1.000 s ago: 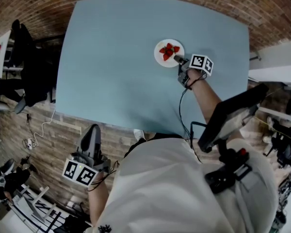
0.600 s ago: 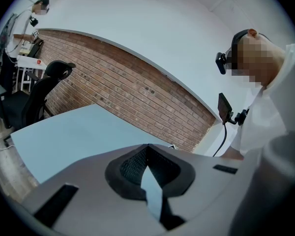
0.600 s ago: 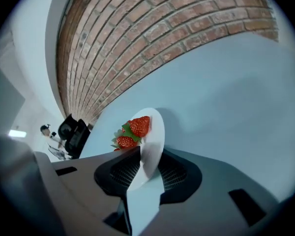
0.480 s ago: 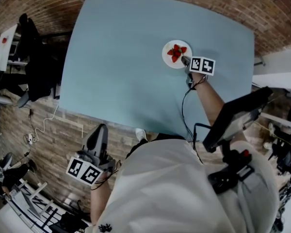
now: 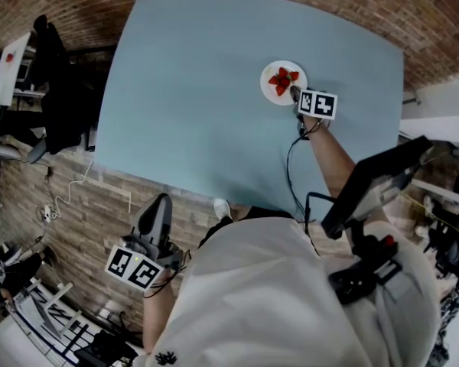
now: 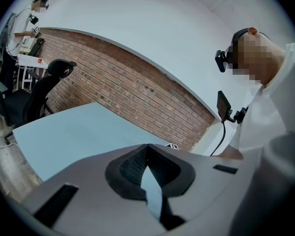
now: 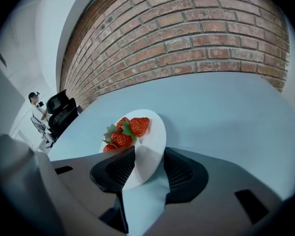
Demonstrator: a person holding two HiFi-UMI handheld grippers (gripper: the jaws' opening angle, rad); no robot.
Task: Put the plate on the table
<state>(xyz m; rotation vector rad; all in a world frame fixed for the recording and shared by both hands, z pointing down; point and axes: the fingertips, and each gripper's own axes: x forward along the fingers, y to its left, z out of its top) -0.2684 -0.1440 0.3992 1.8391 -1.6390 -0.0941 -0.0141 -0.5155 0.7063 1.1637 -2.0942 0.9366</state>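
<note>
A small white plate point(image 5: 272, 89) with three strawberries point(image 5: 283, 79) lies flat on the light-blue table point(image 5: 199, 90), towards its far right. My right gripper point(image 5: 294, 92) sits at the plate's near rim. In the right gripper view the plate point(image 7: 150, 151) reaches in between the jaws, below the strawberries point(image 7: 130, 129). The right gripper point(image 7: 150, 154) has just been opening and its jaws stand apart, with a gap beside the rim. My left gripper point(image 5: 156, 205) hangs off the table's near edge over the brick floor, its jaws point(image 6: 147, 149) closed together on nothing.
A black office chair point(image 5: 57, 90) stands by the table's left edge. A white side table point(image 5: 8, 71) is further left. A dark screen on an arm point(image 5: 375, 182) juts out at my right side. Another person point(image 6: 37, 4) stands far off.
My right gripper has rolled about its own line and its jaws have spread off the plate's rim. The plate stays on the table. The left gripper has kept still.
</note>
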